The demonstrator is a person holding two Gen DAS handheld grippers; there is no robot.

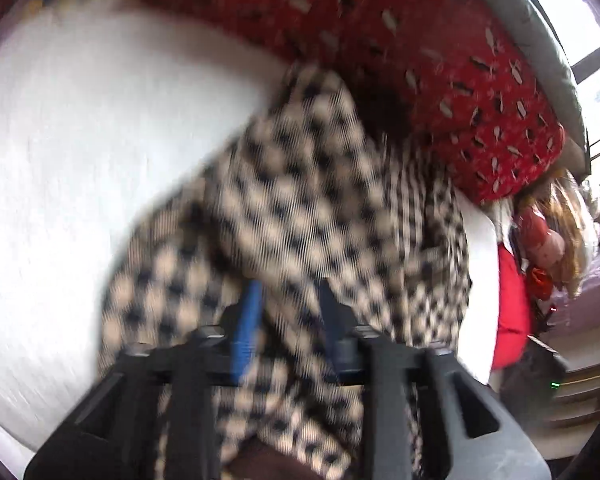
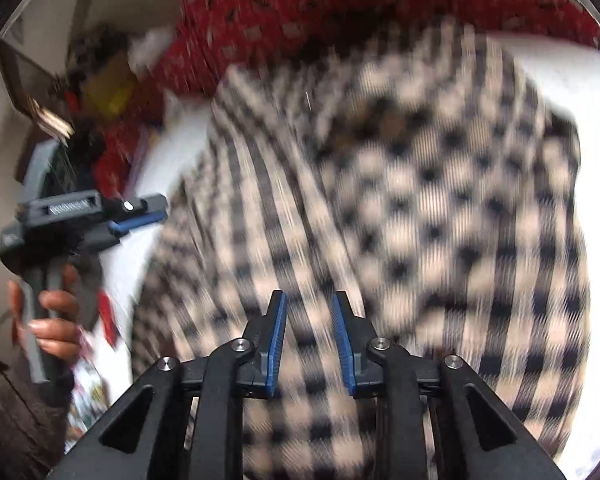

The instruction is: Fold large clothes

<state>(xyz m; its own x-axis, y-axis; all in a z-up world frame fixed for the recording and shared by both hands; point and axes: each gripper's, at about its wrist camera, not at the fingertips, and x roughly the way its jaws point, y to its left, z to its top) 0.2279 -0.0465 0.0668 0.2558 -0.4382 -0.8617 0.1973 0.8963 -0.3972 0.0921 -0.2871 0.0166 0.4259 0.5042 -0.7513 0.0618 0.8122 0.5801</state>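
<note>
Rumpled checked shirt [image 1: 300,184] — soft folds

The checked garment [image 2: 400,208] lies crumpled on the sheet [image 1: 80,152], its far edge against the patterned cushion [image 1: 400,40]. The left gripper [image 2: 140,220] sits off the garment's left edge.

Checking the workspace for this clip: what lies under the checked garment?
The checked garment lies crumpled on a white sheet, which shows on both sides of it. A red patterned cushion sits behind it. Whatever lies beneath its folds is covered, and motion blur hides finer detail.
</note>
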